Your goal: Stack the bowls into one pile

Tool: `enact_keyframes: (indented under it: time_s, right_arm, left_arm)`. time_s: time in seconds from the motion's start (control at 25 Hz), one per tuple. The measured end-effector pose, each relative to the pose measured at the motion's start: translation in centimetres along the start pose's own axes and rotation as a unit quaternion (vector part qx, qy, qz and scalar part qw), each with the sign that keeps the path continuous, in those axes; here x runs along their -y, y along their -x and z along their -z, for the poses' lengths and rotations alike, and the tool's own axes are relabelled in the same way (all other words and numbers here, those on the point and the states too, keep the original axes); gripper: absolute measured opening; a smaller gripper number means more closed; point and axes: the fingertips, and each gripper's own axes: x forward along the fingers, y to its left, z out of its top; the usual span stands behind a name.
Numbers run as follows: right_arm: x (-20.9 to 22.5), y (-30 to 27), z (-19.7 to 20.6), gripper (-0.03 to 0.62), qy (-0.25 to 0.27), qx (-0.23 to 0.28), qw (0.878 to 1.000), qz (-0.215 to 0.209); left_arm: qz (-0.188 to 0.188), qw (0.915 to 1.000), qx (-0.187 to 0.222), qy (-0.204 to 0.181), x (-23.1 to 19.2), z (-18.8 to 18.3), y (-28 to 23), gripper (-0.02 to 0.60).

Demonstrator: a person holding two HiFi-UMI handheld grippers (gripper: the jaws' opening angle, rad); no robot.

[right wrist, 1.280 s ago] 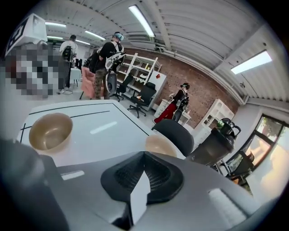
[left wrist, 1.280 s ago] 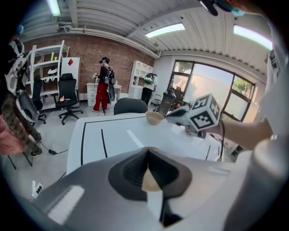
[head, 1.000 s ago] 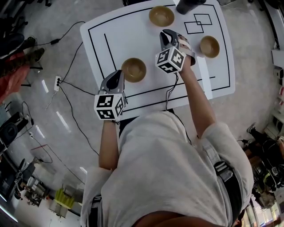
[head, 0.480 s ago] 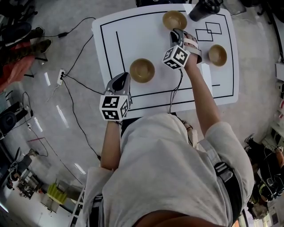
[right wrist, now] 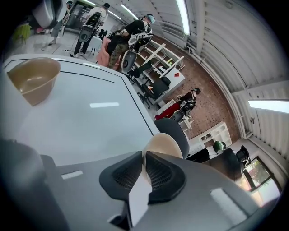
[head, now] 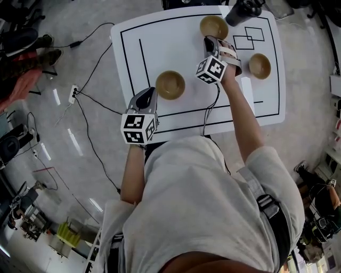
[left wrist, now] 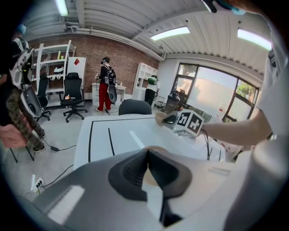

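Note:
Three brown bowls sit apart on the white table: one near the front left, one at the far edge, one at the right. My left gripper is shut and empty, just left of the front bowl, whose rim shows past the jaws. My right gripper is shut too, its tips close below the far bowl. In the right gripper view that bowl lies right beyond the jaws, and a second bowl stands at the left.
A dark tumbler stands at the table's far edge beside the far bowl. Black lines mark the tabletop. Cables and a power strip lie on the floor at the left. A dark chair stands behind the table, with people further back.
My right gripper has moved away from me toward the far bowl. The left gripper has stayed beside the front bowl. No bowl has shifted on the table.

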Motion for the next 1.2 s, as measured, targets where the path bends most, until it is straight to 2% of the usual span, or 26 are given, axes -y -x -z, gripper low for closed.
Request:
enact_keyframes:
  time_s: [0.6, 0.88, 1.2]
  right_arm:
    - [0.4, 5.2, -0.6, 0.023, -0.009, 0.056, 0.998, -0.010]
    - [0.0, 7.4, 0.4, 0.023, -0.026, 0.051, 0.998, -0.009]
    - [1.1, 10.0, 1.9, 0.020, -0.056, 0.052, 0.997, -0.001]
  left_arm:
    - [0.019, 0.9995, 0.003, -0.023, 3.1, -1.2, -1.4, 0.002]
    - [0.034, 0.9989, 0.010, -0.029, 5.2, -1.8, -2.2, 0.002]
    - [0.068, 0.9960, 0.001, -0.058, 9.1, -2.4, -4.0, 0.002]
